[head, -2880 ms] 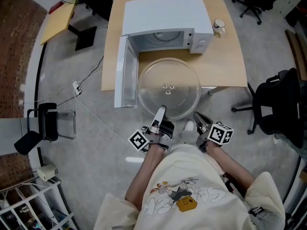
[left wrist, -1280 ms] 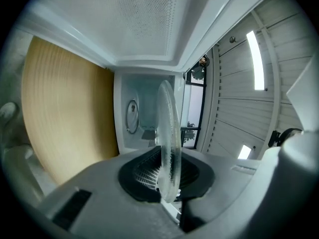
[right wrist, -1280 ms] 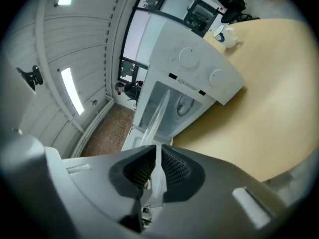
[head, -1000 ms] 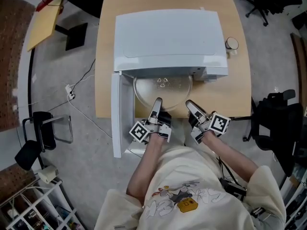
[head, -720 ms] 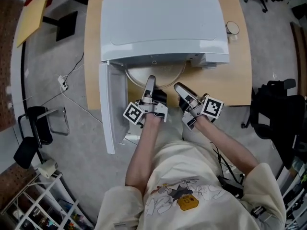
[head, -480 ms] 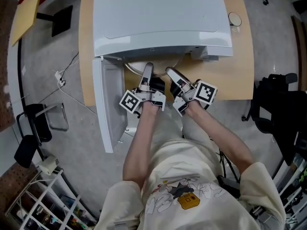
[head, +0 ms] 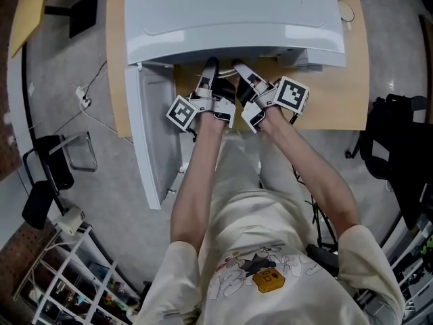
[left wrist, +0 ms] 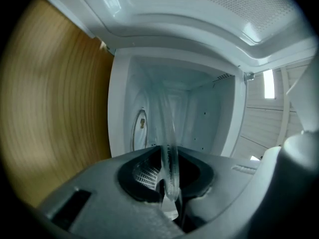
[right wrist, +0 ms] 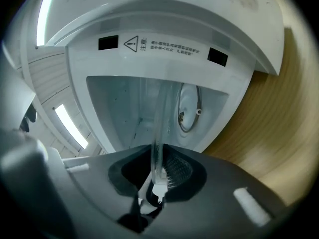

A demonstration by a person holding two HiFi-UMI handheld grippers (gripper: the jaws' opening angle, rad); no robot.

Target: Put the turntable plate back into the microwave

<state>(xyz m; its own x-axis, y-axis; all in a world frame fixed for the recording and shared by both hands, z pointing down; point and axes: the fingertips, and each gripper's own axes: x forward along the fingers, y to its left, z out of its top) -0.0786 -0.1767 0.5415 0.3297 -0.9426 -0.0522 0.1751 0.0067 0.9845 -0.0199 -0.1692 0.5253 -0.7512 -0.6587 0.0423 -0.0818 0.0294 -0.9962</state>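
Fingers of left gripper clamped on turntable plate rim; right gripper jaws closing on same rim. Plate now inside microwave cavity, 1 s earlier half outside; only lowering left, by judgement.

A pale speckled grey floor spread around a light wooden table. A thin white cable trailed across the floor from a small white plug block towards the table. To the right stood a black office chair; to the left, a black-seated chair with a bent metal frame. A white wire rack filled the lower left corner. A tan flat board and a black flat panel lay at upper left. Overhead, a long bright ceiling light glowed among pale ceiling panels.
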